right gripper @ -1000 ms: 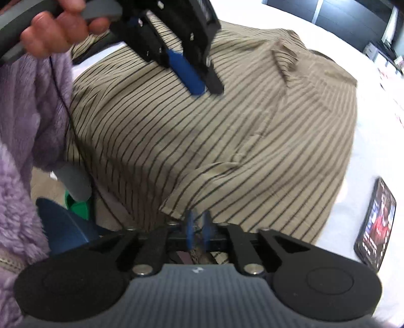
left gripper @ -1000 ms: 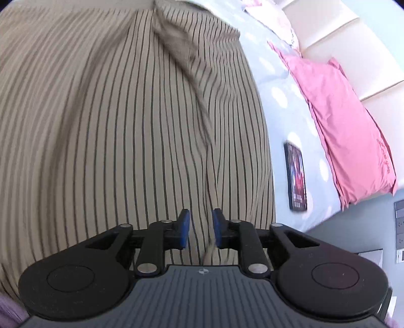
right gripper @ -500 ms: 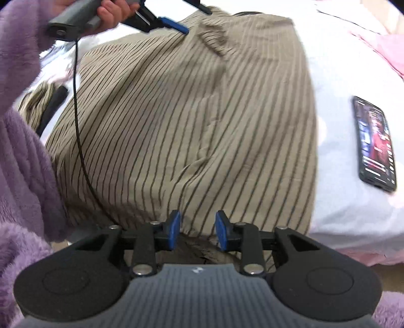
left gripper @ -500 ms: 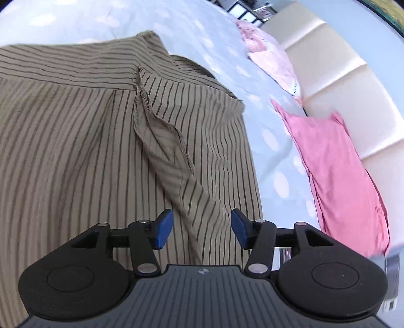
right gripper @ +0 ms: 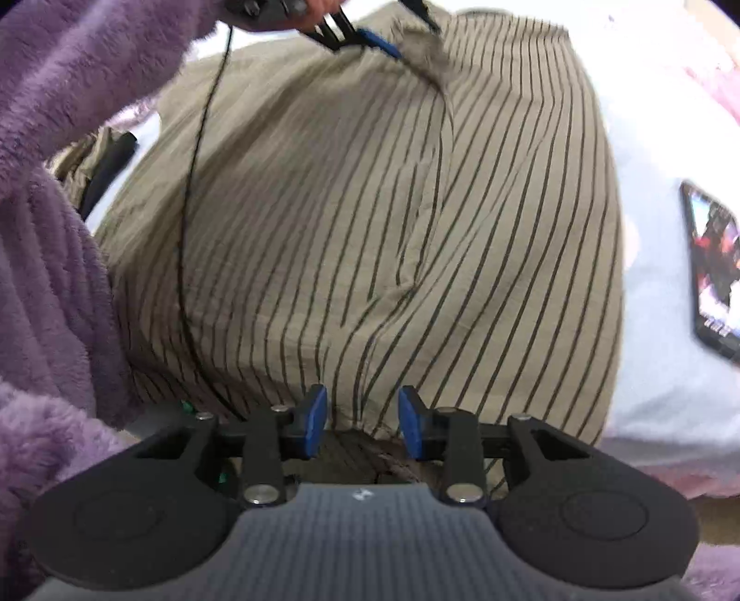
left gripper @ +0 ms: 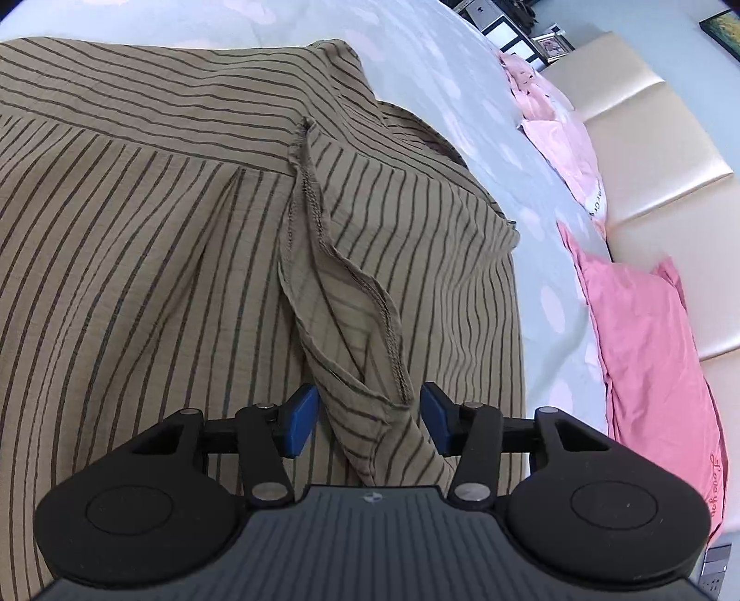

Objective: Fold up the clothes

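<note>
A tan shirt with dark stripes (left gripper: 138, 277) lies spread on the bed. In the left wrist view, a raised seam fold (left gripper: 342, 286) runs down between the jaws of my left gripper (left gripper: 367, 402). These jaws are closing, and the blue pads stand clear of the cloth on both sides. The right wrist view shows the same shirt (right gripper: 416, 208), with my right gripper (right gripper: 362, 407) at its near hem. Its jaws are opening, with the hem edge between them and untouched. My left gripper (right gripper: 416, 44) is at the shirt's far end, beside a bunched bit of cloth.
A phone (right gripper: 712, 268) lies on the pale sheet (left gripper: 462, 92) right of the shirt. Pink pillows (left gripper: 647, 351) rest against a cream headboard (left gripper: 647, 138). A purple fleece sleeve (right gripper: 55, 231) and a thin black cable (right gripper: 194, 231) fill the left of the right wrist view.
My left gripper let go of the shirt fold, opened wide and moved along the shirt to the seam fold. My right gripper's jaws widened off the hem and the view rolled.
</note>
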The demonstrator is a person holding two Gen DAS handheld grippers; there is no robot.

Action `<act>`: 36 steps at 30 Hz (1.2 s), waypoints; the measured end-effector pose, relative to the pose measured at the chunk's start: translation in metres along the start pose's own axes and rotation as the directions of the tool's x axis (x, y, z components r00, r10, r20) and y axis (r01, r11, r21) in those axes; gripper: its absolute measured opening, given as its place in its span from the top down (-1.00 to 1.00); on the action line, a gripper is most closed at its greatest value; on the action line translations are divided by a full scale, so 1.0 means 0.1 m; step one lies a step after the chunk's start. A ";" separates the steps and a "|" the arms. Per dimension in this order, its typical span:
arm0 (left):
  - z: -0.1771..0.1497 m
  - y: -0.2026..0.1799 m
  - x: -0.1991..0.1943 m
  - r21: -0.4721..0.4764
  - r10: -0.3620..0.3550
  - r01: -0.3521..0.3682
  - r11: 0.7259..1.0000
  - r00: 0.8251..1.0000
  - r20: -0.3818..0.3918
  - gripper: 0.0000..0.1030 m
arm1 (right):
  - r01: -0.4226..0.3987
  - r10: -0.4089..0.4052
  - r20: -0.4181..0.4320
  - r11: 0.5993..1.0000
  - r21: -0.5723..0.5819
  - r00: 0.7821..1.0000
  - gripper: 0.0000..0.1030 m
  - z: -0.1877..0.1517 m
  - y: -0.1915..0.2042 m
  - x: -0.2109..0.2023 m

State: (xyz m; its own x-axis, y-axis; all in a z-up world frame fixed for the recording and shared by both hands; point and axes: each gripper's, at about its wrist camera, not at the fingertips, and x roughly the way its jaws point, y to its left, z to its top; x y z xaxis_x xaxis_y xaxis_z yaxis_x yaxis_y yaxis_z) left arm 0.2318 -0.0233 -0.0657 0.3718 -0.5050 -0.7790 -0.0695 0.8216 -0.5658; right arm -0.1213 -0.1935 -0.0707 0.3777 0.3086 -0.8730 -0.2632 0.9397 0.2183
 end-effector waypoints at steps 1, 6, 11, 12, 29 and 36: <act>0.02 0.01 0.02 -0.003 -0.003 0.003 1.000 1.000 -0.001 0.29 | -0.018 0.019 -0.016 1.000 0.019 1.000 0.32 0.00 -0.03 0.06; 0.08 0.03 0.11 0.012 -0.001 0.001 1.000 1.000 0.001 0.72 | -0.022 0.024 -0.025 0.997 0.075 0.999 0.96 0.00 -0.12 0.14; 0.10 -0.05 -0.02 0.064 -0.026 0.024 0.998 0.999 0.027 0.99 | -0.048 0.048 -0.004 0.993 0.110 0.999 0.98 -0.02 -0.17 -0.07; 0.10 -0.07 -0.08 0.074 -0.033 0.030 0.997 0.999 0.033 0.99 | -0.052 0.052 0.005 0.992 0.112 0.999 0.98 -0.02 -0.18 -0.13; -0.04 0.34 -0.56 0.073 0.005 -0.011 0.997 0.997 0.080 0.99 | 0.040 -0.042 -0.040 0.997 -0.066 0.998 0.98 0.00 0.04 -0.47; -0.13 0.48 -0.42 0.098 0.037 -0.044 0.994 0.996 0.079 0.99 | 0.014 -0.017 -0.065 0.998 -0.055 0.998 0.98 -0.08 0.03 -0.22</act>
State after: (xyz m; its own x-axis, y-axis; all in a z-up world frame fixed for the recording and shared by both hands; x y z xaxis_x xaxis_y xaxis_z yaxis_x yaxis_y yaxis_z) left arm 0.2013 0.0338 -0.0638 0.4411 -0.4519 -0.7754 0.0046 0.8651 -0.5015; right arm -0.1373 -0.1983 -0.0538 0.3237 0.2821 -0.9031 -0.3066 0.9343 0.1820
